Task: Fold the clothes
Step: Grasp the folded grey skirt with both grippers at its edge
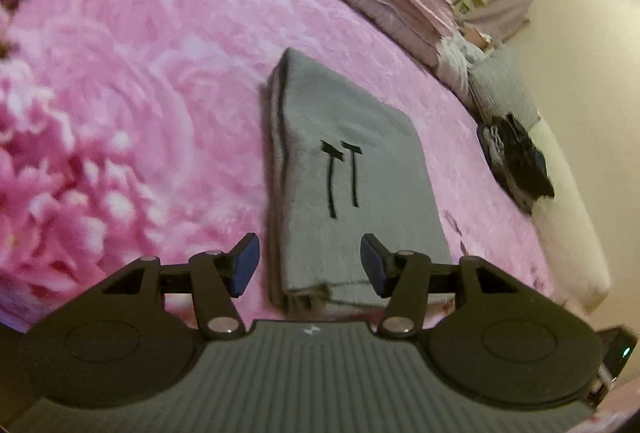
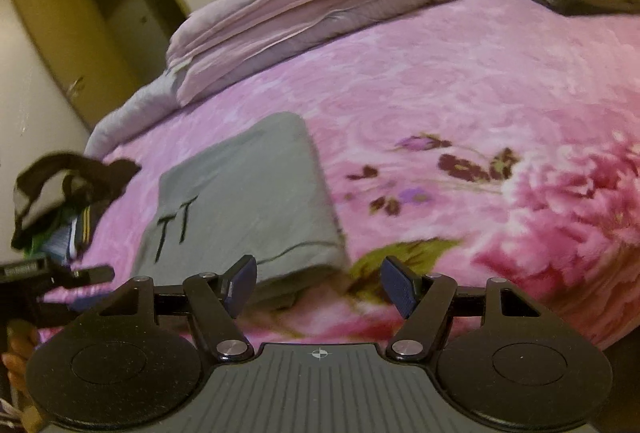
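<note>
A grey garment (image 1: 344, 169) with two black T-shaped marks lies folded into a flat rectangle on the pink floral blanket (image 1: 132, 85). My left gripper (image 1: 310, 263) hovers open over its near end, with nothing between the blue pads. In the right wrist view the same grey garment (image 2: 248, 193) lies left of centre. My right gripper (image 2: 318, 285) is open and empty just off the garment's near right corner. The left gripper (image 2: 72, 275) shows at the left edge of that view, held by a hand (image 2: 16, 349).
A folded pink duvet (image 2: 280, 17) lies along the far side of the bed. A dark folded pile (image 1: 516, 161) sits near the bed's edge beside a grey pillow (image 1: 502, 85). Dark and striped clothes (image 2: 68, 201) lie at the left. A door (image 2: 76, 45) stands behind.
</note>
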The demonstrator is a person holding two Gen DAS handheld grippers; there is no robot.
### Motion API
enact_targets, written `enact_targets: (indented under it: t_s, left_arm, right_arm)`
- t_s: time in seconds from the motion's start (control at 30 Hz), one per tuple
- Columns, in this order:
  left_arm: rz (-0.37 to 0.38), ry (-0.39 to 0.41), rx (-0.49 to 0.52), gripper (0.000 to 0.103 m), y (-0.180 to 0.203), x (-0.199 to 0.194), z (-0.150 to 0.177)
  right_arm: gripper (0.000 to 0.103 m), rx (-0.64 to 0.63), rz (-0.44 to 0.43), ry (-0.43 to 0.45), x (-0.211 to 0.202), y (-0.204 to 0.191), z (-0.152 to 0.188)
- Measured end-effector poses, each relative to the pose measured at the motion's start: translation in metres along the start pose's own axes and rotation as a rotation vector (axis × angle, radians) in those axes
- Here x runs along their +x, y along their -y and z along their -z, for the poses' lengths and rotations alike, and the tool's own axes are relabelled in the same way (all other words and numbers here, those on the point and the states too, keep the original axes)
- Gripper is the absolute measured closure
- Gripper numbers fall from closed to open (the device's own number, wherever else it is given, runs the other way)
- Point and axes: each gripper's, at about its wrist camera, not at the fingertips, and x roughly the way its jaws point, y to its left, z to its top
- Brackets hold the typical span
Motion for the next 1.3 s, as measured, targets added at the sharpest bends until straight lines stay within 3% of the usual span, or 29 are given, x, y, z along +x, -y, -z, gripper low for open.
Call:
enact_targets:
  t_s: [0.23, 0.43, 0.7, 0.73, 0.8, 1.0, 1.3]
  left_arm:
    - [0.032, -0.010, -0.063, 0.051, -0.018, 0.028, -0.016]
    - [0.077, -0.021, -0.101, 0.051, -0.025, 0.053, -0.030]
    - [0.168, -0.038, -0.204, 0.051, -0.035, 0.085, -0.052]
    - [0.174, -0.041, -0.205, 0.051, -0.035, 0.089, -0.055]
    - [0.202, -0.049, -0.224, 0.051, -0.036, 0.098, -0.059]
    - [0.248, -0.076, -0.257, 0.057, -0.041, 0.116, -0.068]
    - [0.176, -0.046, -0.144, 0.083, -0.020, 0.115, -0.065]
  right_arm:
    - [0.037, 0.084, -0.058, -0.030, 0.029, 0.019, -0.017]
    - [0.037, 0.159, -0.158, -0.101, 0.080, 0.033, -0.043]
    - [0.038, 0.280, -0.389, -0.248, 0.156, 0.055, -0.089]
    - [0.039, 0.279, -0.417, -0.268, 0.163, 0.055, -0.093]
    - [0.054, 0.287, -0.439, -0.303, 0.178, 0.056, -0.095]
    - [0.063, 0.288, -0.510, -0.296, 0.186, 0.067, -0.091]
    - [0.082, 0.247, -0.531, -0.243, 0.180, 0.068, -0.084]
